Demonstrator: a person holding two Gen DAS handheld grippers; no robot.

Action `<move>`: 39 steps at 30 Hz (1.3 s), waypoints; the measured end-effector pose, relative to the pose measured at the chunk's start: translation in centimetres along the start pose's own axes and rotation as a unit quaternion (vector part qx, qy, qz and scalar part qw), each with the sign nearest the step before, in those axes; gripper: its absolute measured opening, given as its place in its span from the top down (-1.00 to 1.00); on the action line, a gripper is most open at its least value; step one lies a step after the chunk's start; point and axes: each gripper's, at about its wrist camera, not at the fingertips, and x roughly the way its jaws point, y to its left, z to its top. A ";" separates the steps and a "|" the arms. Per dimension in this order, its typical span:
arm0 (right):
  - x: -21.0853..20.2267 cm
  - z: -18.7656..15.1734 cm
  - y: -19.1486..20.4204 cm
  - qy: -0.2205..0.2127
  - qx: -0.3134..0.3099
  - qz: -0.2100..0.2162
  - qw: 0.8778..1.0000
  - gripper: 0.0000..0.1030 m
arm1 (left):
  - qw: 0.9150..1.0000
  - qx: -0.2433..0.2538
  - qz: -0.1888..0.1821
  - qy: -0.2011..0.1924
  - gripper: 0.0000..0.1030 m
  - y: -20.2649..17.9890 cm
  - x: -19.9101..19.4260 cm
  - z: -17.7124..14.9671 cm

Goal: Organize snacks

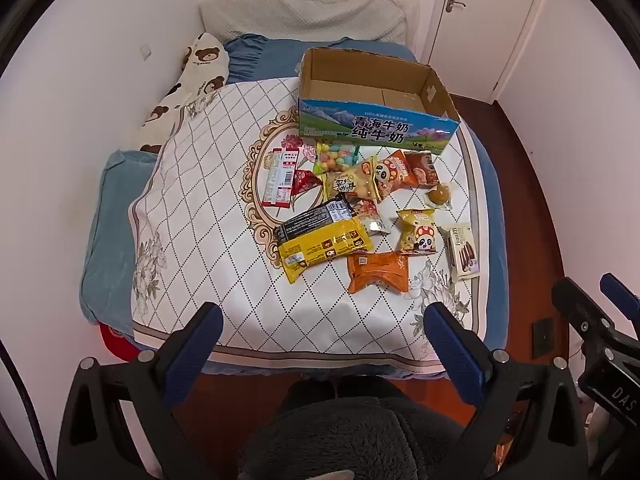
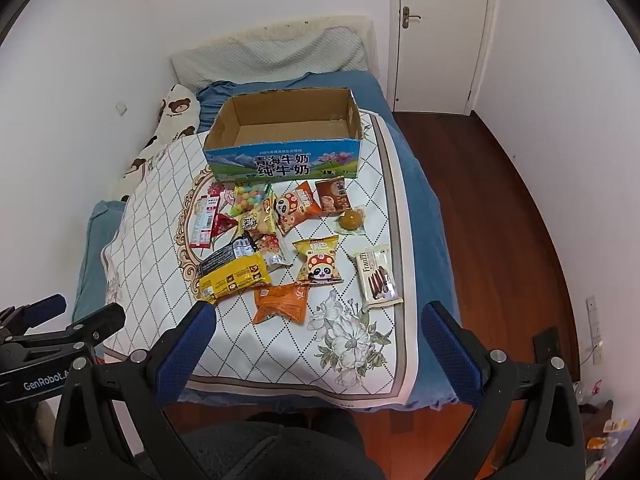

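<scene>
Several snack packets lie on a white quilted cloth [image 1: 208,216] on the bed. Among them are a yellow packet [image 1: 326,248], an orange packet [image 1: 378,272], a red-and-white bar [image 1: 278,176] and a white wafer pack [image 1: 462,250]. An open, empty cardboard milk box [image 1: 372,100] stands behind them, also in the right wrist view [image 2: 288,136]. My left gripper [image 1: 320,320] is open and empty above the near edge of the bed. My right gripper [image 2: 316,320] is open and empty, above the cloth near the orange packet [image 2: 282,302] and wafer pack [image 2: 378,276].
A bear-print pillow [image 1: 192,80] lies along the left wall. A blue blanket [image 1: 108,232] hangs at the left side of the bed. Wooden floor [image 2: 500,220] and a white door [image 2: 440,28] are to the right. The person's dark lap [image 1: 352,436] is below the grippers.
</scene>
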 end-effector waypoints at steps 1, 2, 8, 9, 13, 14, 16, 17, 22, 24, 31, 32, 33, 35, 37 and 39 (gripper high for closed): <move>0.0 0.0 0.0 0.000 0.000 0.000 1.000 -1.00 | 1.000 0.000 -0.001 0.000 -1.00 0.0 0.0 0.0; 0.0 0.0 0.0 0.000 0.000 0.000 1.000 -1.00 | 1.000 0.000 -0.002 0.000 -1.00 0.0 0.0 0.0; 0.1 0.0 0.1 -0.001 0.000 0.001 1.000 -1.00 | 1.000 -0.001 -0.002 0.001 -1.00 0.0 0.0 0.0; 0.2 0.0 0.1 -0.001 0.000 0.001 1.000 -1.00 | 1.000 0.000 -0.001 0.001 -1.00 0.0 0.0 0.0; 0.4 -0.1 0.1 0.000 0.001 0.001 1.000 -1.00 | 1.000 -0.001 0.000 -0.001 -1.00 0.0 0.0 0.0; 0.4 -0.2 0.1 0.000 0.001 0.001 1.000 -1.00 | 1.000 -0.001 0.000 -0.001 -1.00 0.0 0.0 0.0; 0.6 0.0 0.5 0.002 0.003 0.000 1.000 -1.00 | 1.000 -0.001 0.000 -0.002 -1.00 -0.1 0.1 0.0; 0.6 0.0 0.6 0.004 0.004 -0.001 1.000 -1.00 | 1.000 -0.001 0.000 -0.001 -1.00 -0.1 0.2 0.0; 1.4 -0.1 1.2 0.010 0.006 -0.004 1.000 -1.00 | 1.000 0.000 0.002 0.003 -1.00 1.0 0.6 0.5; 1.5 -0.2 1.3 0.014 0.008 -0.003 1.000 -1.00 | 1.000 0.002 0.004 0.004 -1.00 1.1 0.7 0.5; 2.0 -0.3 1.6 0.020 0.009 -0.005 1.000 -1.00 | 1.000 0.011 0.003 0.008 -1.00 1.3 1.1 0.8; 2.0 -0.3 1.6 0.020 0.008 -0.004 1.000 -1.00 | 1.000 0.012 0.002 0.008 -1.00 1.3 1.2 0.9; 2.0 -0.3 1.6 0.020 0.009 -0.005 1.000 -1.00 | 1.000 0.012 0.002 0.008 -1.00 1.4 1.3 1.0; 2.1 -0.3 1.6 0.021 0.009 -0.005 1.000 -1.00 | 1.000 0.012 0.002 0.008 -1.00 1.3 1.3 1.0; 2.3 -0.1 1.7 0.022 0.010 -0.007 1.000 -1.00 | 1.000 0.011 0.002 0.008 -1.00 1.3 1.3 1.0; 2.6 0.2 2.0 0.024 0.010 -0.008 1.000 -1.00 | 1.000 0.012 0.003 0.008 -1.00 1.3 1.3 1.0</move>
